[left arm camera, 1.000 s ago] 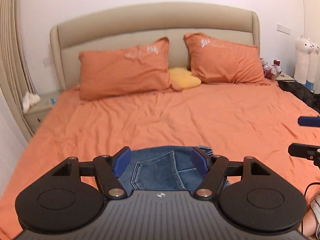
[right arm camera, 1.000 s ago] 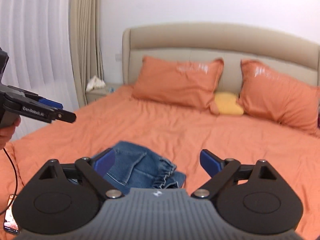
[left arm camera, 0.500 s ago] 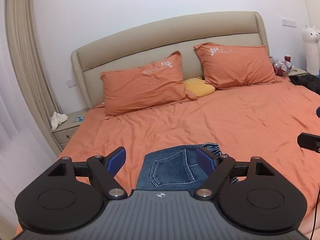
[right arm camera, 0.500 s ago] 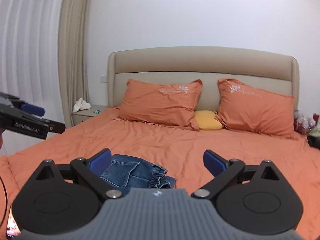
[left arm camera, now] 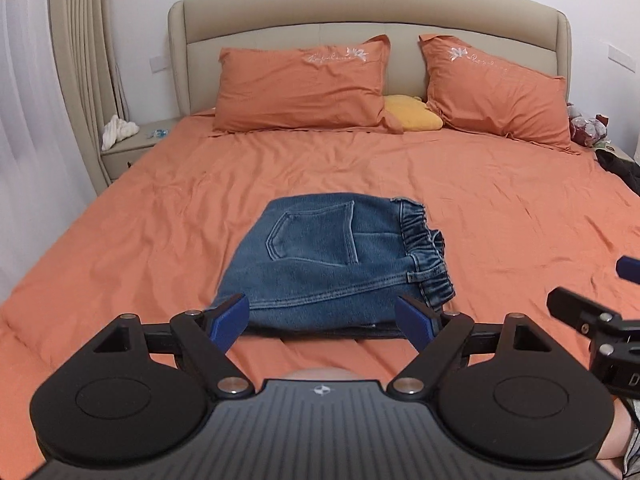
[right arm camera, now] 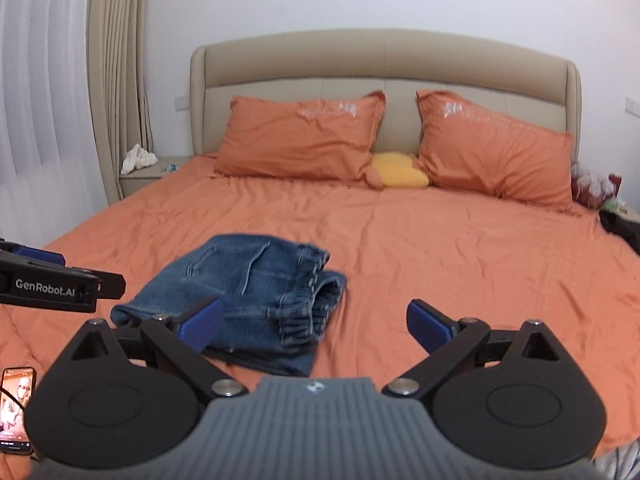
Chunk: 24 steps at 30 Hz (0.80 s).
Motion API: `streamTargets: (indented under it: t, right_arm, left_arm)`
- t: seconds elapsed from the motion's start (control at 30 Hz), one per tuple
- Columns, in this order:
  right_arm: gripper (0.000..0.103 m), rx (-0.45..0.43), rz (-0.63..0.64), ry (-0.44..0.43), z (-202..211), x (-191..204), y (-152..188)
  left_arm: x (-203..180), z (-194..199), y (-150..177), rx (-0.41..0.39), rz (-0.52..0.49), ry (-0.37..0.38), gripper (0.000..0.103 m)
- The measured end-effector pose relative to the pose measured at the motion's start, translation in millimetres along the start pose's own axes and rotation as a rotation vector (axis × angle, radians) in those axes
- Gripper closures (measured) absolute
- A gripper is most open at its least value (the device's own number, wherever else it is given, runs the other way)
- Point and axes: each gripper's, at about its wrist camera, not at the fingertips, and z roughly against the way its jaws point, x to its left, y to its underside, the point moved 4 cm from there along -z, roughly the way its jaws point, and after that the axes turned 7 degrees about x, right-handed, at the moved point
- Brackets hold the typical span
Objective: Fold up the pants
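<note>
Pants [left arm camera: 336,264], blue denim, lie folded into a compact stack on the orange bed sheet [left arm camera: 160,220], toward the foot of the bed and well short of the pillows. From my left wrist view a back pocket faces up and the gathered elastic waistband sits along the stack's right edge. A lower layer shows past the near edge of the stack.

My left tool [left arm camera: 324,320] stands with its jaws wide; they have just been opening. Its blue pads [left arm camera: 230,318] flank the near edge of the stack, and nothing is pressed between them. I cannot tell whether the pads touch the fabric.

My right tool [right arm camera: 312,324] also has its jaws spread wide. In its own view the left pad [right arm camera: 200,322] overlaps the near part of the pants, and the right pad is over bare sheet; nothing is gripped.

Two orange pillows [left arm camera: 300,84] lean on the beige headboard [left arm camera: 360,4], with a yellow cushion [left arm camera: 412,118] between them. A nightstand [left arm camera: 132,142] at the left carries a white bundle, beside a beige curtain [left arm camera: 80,40]. A phone [right arm camera: 16,408] with a lit screen lies at the lower left of the right wrist view.
</note>
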Motion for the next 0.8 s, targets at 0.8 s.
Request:
streamTargets:
  t: [0.8]
  right_arm:
    - [0.009, -0.001, -0.013, 0.032, 6.5, -3.8, 1.9]
  left_arm:
    - [-15.0, 0.7, 10.0, 0.011, -0.013, -0.011, 0.007]
